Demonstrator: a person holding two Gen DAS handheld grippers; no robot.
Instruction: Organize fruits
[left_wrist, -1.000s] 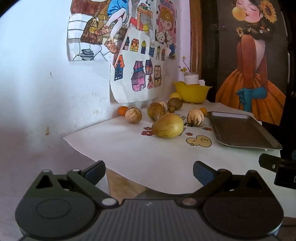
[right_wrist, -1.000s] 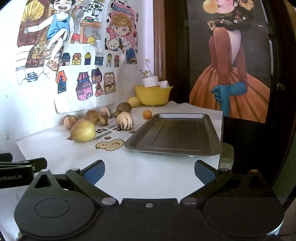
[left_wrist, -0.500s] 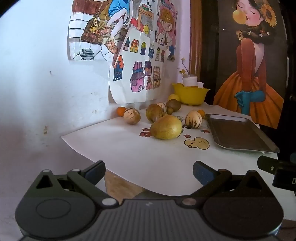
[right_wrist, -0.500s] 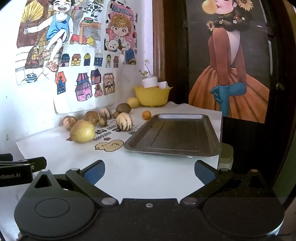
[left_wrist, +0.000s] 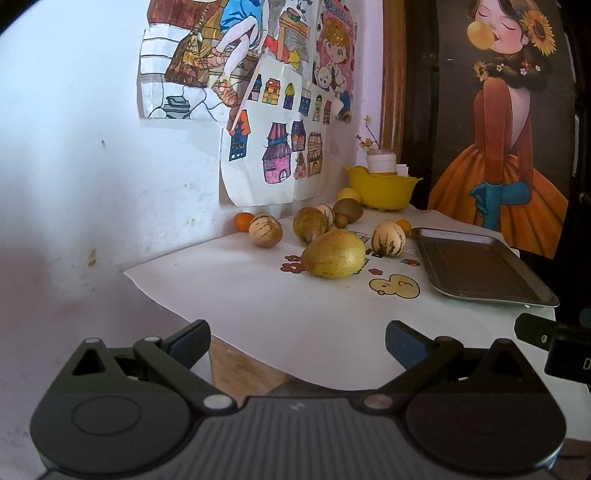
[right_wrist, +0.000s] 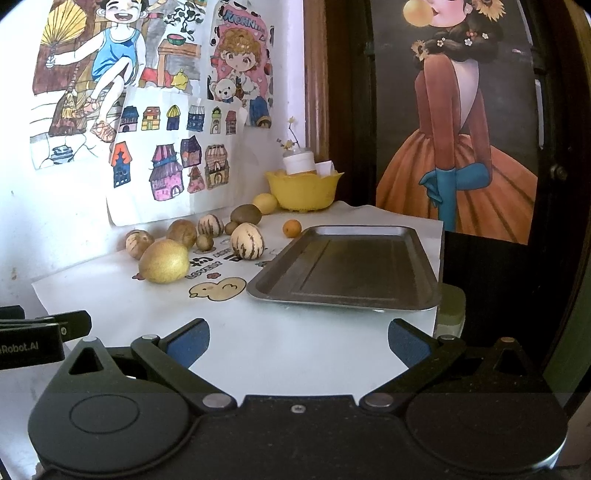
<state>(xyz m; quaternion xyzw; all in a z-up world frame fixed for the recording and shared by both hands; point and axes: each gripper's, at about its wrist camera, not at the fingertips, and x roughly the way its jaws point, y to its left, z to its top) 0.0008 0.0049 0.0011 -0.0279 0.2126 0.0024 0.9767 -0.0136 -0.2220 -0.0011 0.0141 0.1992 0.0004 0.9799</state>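
None of the fruits (right_wrist: 164, 261) sits on the tray (right_wrist: 413, 295) yet — left gripper (left_wrist: 297, 341) and right gripper (right_wrist: 298, 341) both gape, grasping nothing.

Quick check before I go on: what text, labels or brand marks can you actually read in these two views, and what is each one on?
"Robot.AI": on the left gripper's body, cut off at the frame edge of the right wrist view.
"MORN...": on the cartoon poster on the wall, its end unclear.
"LOVELY": on the white table mat, seen upside down.
Other dark print on the mat near the striped fruit: too blurred to read.
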